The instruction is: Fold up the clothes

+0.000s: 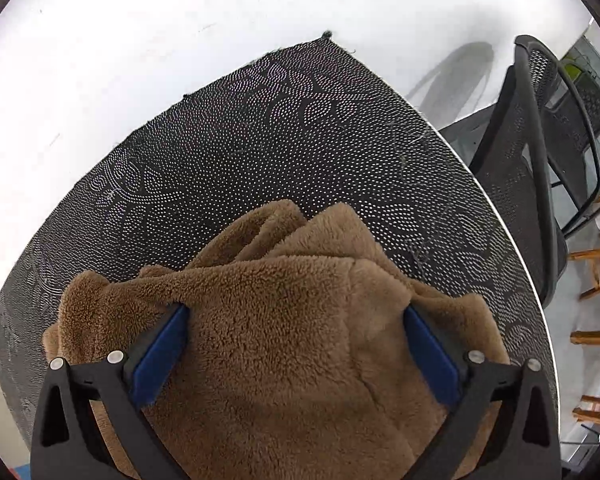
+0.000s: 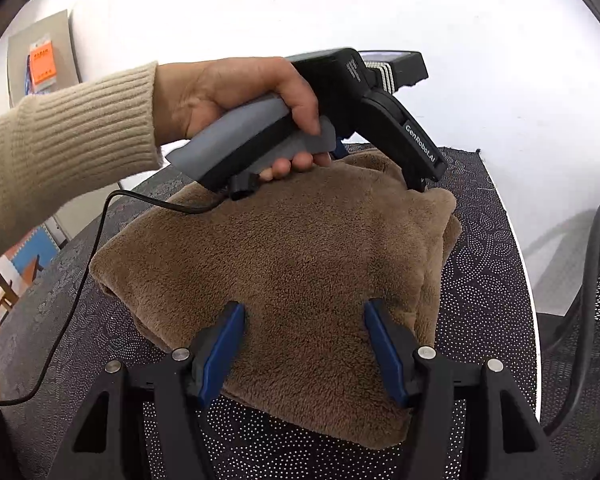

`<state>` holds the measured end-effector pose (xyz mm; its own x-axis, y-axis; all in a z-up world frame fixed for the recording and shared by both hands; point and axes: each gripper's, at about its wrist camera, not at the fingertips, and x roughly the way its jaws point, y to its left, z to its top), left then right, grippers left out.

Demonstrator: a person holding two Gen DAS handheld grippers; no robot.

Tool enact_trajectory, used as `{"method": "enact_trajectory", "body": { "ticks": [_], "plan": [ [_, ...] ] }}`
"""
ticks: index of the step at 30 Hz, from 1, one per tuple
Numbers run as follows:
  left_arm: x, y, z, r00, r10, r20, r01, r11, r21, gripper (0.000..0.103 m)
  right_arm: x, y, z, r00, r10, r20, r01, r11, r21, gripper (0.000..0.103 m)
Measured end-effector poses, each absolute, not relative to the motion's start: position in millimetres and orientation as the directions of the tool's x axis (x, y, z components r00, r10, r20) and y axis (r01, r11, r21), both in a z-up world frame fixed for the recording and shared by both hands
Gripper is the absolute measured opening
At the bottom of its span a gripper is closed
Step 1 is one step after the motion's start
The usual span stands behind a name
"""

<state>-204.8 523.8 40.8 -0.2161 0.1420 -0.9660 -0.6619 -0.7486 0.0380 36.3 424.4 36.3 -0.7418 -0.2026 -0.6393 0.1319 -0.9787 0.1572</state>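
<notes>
On the dark mat [image 2: 496, 280], the brown fleece [image 2: 292, 264] lies folded into a thick, uneven bundle. Left gripper [image 1: 296, 312] and right gripper [image 2: 304, 312] both rest spread open on it, gripping nothing; tidying seems left.

Bright, even light; sharp centre, fisheye-warped dark edges.

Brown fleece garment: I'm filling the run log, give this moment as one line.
task: fold clothes | brown fleece garment: bunched on dotted black mat | left claw: open, over far edge | right claw: open, at near edge
</notes>
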Motion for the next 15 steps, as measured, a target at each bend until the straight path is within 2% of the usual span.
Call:
{"method": "enact_trajectory", "body": {
  "ticks": [8, 11, 15],
  "plan": [
    [-154, 443, 105, -0.088, 0.408, -0.909, -0.677, -0.694, -0.246, 0.103, 39, 425, 36, -0.741, -0.215, -0.636, 0.135, -0.976, 0.172, 0.064],
    [-116, 401, 114, -0.093, 0.435, -0.896, -0.706, -0.663, -0.249, 0.103, 40, 426, 36, -0.741, -0.218, -0.635, 0.136, -0.975, 0.177, 0.064],
    [-61, 350, 113, -0.151, 0.423, -0.894, -0.719, -0.667, -0.194, 0.103, 36, 423, 36, -0.740, -0.214, -0.638, 0.134, -0.976, 0.172, 0.064]
  ]
}}
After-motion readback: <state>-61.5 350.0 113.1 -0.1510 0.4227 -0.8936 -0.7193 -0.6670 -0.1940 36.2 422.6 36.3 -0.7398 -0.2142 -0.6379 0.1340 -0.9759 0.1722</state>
